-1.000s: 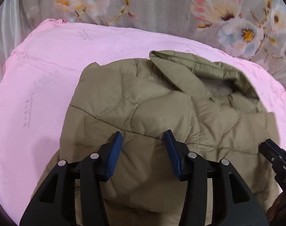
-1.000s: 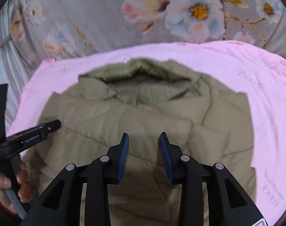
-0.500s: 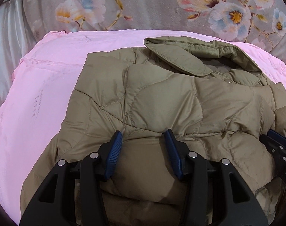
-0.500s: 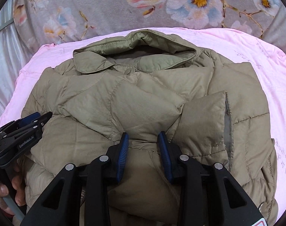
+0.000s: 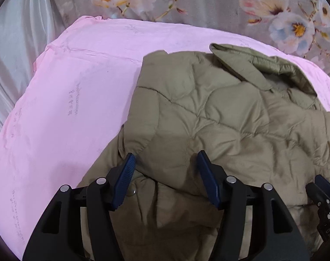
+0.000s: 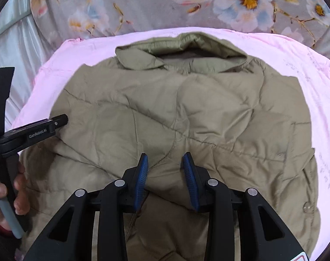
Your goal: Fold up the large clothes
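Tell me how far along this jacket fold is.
Done: the jacket lies on the pink sheet, collar at the far end. No sleeve is spread out, so the sides look folded in. In hand: the right gripper pinches the near fabric; the left gripper has just been opening its jaws, with fabric loose between them. Left: probably releasing the right side, then a final fold or smoothing.

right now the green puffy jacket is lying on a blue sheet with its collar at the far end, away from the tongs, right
Not quite: the sheet is pink, not blue. The right wrist view shows it plainly around the green puffy jacket, and the left wrist view agrees. The rest holds: the collar lies at the far end, away from the tongs.
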The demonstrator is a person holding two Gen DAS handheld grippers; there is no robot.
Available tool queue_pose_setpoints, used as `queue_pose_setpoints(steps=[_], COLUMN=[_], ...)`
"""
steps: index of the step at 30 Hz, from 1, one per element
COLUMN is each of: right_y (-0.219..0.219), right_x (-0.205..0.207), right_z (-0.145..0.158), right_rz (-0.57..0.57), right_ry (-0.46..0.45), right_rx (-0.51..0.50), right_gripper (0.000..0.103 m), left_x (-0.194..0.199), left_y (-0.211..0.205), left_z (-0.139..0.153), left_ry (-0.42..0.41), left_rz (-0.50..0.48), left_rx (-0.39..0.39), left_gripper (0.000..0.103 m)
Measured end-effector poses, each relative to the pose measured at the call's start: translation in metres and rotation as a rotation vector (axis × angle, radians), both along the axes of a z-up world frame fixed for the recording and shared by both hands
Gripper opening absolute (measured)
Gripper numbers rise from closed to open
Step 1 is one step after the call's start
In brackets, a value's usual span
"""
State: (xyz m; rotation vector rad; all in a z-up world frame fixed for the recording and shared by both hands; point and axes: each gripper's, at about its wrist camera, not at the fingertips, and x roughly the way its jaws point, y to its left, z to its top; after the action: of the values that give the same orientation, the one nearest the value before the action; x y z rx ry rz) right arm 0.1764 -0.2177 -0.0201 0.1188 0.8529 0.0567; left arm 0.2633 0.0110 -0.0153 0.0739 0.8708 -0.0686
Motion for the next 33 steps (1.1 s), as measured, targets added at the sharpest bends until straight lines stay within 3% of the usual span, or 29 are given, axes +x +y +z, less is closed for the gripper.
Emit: queue_pose_setpoints(steps=[12, 17, 20, 22, 24, 27, 33], right_y=[0.001, -0.006, -0.021, -0.04, -0.071, -0.116, -0.16], right_x=[-0.001, -0.002, 0.0, 0.001, 0.01, 0.035, 0.082], right_z=[-0.019, -0.017, 0.001, 0.02, 0.039, 0.044, 0.026], right_rz=[-0.011, 0.002, 0.022, -0.003, -0.048, -0.107, -0.197], right_ry=[-0.056, -0.044, -0.017, -0.059, -0.105, -0.122, -0.102], right_rx=[-0.002, 0.037, 0.093, 0.151, 0.251, 0.423, 0.564], right_gripper=[0.033, 0.033, 0.041, 0.051, 0.059, 0.059, 0.061], left_x=[-0.01, -0.011, -0.005, 0.002, 0.012, 0.041, 0.108], left_y=[-0.019, -0.017, -0.005, -0.002, -0.005, -0.018, -0.052], left_z=[-0.018, -0.014, 0.008, 0.031, 0.054, 0.072, 0.039], left_ry=[-0.086, -0.089, -0.044, -0.045, -0.049, -0.023, 0.151], left_rz=[-0.004, -0.012, -0.042, -0.064, -0.089, -0.14, -0.147], left_rx=[0.137, 0.126, 0.015, -0.088, -0.182, -0.321, -0.456], left_gripper=[0.058, 0.058, 0.056, 0.058, 0.074, 0.084, 0.084])
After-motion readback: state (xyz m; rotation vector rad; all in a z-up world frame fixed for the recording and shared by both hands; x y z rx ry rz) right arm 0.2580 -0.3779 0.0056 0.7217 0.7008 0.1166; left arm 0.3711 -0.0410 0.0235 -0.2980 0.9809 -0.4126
